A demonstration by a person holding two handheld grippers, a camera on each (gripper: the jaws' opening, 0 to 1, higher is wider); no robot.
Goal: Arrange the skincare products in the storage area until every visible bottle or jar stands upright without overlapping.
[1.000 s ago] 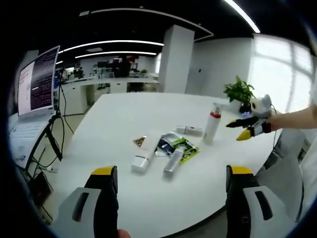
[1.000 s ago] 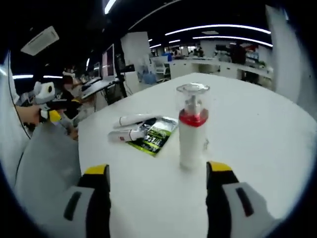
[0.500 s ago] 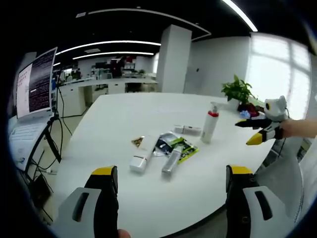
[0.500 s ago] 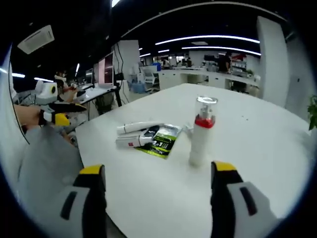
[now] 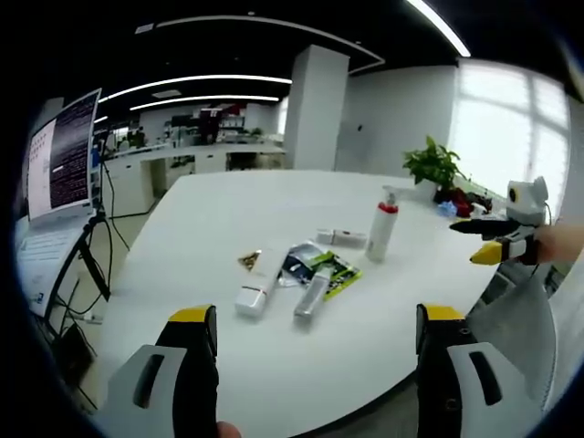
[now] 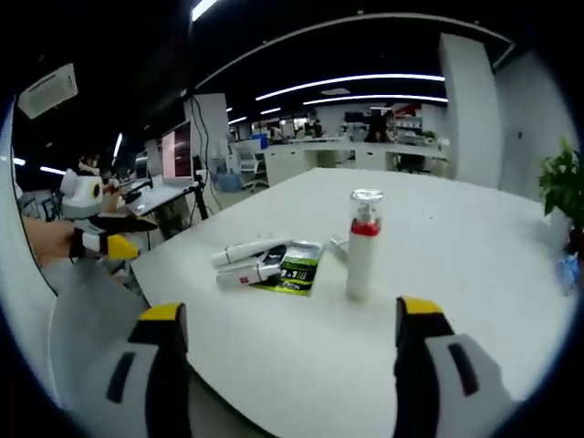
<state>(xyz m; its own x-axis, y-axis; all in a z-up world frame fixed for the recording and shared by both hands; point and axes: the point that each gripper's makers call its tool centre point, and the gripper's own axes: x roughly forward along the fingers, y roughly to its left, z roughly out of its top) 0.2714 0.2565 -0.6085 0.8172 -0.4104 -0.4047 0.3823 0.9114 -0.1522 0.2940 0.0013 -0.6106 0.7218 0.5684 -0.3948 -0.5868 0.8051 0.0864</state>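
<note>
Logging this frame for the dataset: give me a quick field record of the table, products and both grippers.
surface: white table
upright: pump bottle, red collar, clear cap
lying flat: white tube, silver tube, green sachet
background: potted plant, monitor
left gripper: open, holding nothing
right gripper: open, holding nothing, short of the bottle

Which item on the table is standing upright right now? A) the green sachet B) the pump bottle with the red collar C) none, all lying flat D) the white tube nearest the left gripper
B: the pump bottle with the red collar stands upright on the white table, while the tubes and green sachet beside it lie flat.
</note>
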